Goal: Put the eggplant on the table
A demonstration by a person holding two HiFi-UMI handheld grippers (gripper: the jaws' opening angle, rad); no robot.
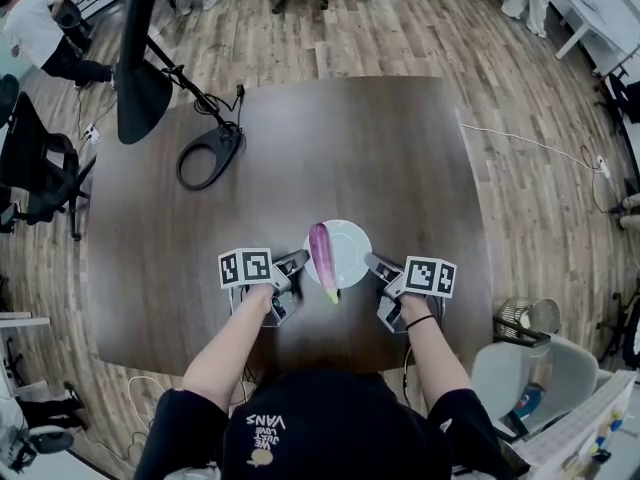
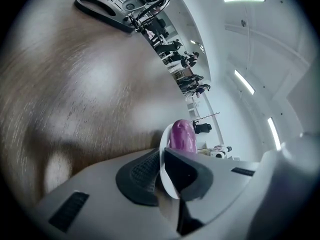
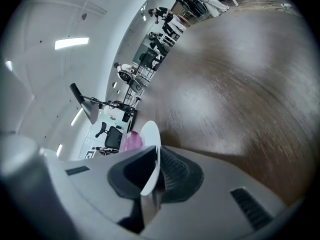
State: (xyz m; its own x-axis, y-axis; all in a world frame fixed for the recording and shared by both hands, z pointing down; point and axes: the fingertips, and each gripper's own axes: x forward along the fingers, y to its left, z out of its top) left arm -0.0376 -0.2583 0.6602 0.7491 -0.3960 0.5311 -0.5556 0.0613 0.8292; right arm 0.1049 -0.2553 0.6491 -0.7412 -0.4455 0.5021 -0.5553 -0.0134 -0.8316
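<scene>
A purple eggplant (image 1: 322, 255) with a green stem end lies on a white plate (image 1: 351, 241) just above the dark wooden table (image 1: 330, 138). My left gripper (image 1: 298, 261) is shut on the plate's left rim, and my right gripper (image 1: 373, 264) is shut on its right rim. In the left gripper view the plate (image 2: 164, 154) runs edge-on between the pads with the eggplant (image 2: 182, 135) beyond. The right gripper view shows the plate rim (image 3: 151, 154) clamped in the jaws and a bit of eggplant (image 3: 132, 140) behind it.
A black lamp (image 1: 138, 63) stands on its ring-shaped base (image 1: 209, 156) at the table's far left. Office chairs and a person (image 1: 40, 28) are on the wooden floor around the table. A white chair (image 1: 520, 368) stands at the near right.
</scene>
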